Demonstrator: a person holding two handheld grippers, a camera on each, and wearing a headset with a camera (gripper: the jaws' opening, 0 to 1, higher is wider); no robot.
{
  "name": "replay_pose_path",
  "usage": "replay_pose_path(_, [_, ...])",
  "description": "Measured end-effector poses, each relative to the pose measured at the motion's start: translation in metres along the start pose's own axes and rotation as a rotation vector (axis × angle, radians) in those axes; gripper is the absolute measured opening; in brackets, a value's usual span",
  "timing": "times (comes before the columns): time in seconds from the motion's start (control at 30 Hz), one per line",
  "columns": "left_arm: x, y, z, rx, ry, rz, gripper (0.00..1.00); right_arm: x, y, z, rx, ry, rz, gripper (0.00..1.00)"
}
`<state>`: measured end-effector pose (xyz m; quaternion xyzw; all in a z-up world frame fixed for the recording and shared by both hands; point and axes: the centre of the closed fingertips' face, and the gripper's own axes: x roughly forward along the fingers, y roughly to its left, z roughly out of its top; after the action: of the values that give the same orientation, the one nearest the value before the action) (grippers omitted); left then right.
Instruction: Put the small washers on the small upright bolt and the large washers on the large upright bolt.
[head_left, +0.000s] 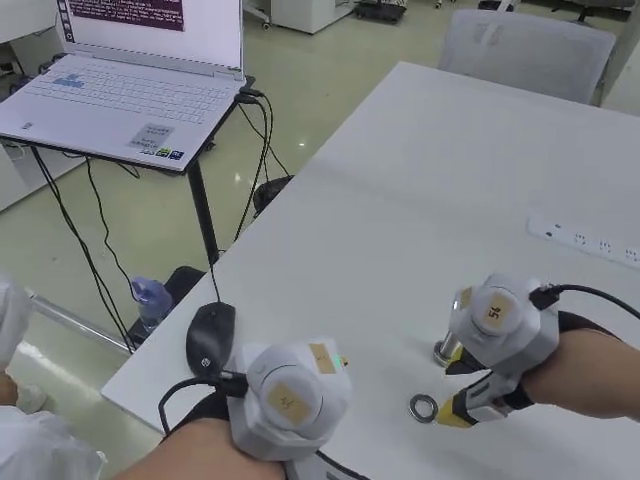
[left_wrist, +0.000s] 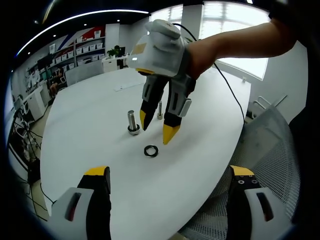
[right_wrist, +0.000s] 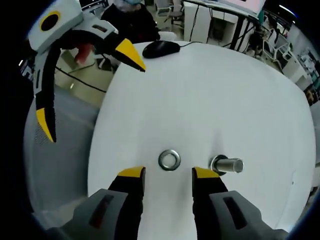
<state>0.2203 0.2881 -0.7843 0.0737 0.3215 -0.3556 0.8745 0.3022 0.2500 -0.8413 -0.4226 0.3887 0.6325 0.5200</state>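
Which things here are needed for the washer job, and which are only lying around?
For the job: loose washer, large bolt, small bolt, right gripper.

Lying about: laptop, mouse, power strip, bottle, chair.

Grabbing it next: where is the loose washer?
In the right gripper view, the washer lies on the table just ahead of the right claw, left of the large bolt.

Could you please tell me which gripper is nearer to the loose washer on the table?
Right. The right gripper hangs just above the washer, jaws open to either side of it; the left gripper is held well back from it.
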Motion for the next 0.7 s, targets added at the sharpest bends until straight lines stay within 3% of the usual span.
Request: replay_pose_path(0.7, [0.002, 0.002, -0.004, -0.002, -0.005, -0.005, 0.99, 0.037, -0.003, -0.004, 0.004, 0.05, -0.035, 0.39])
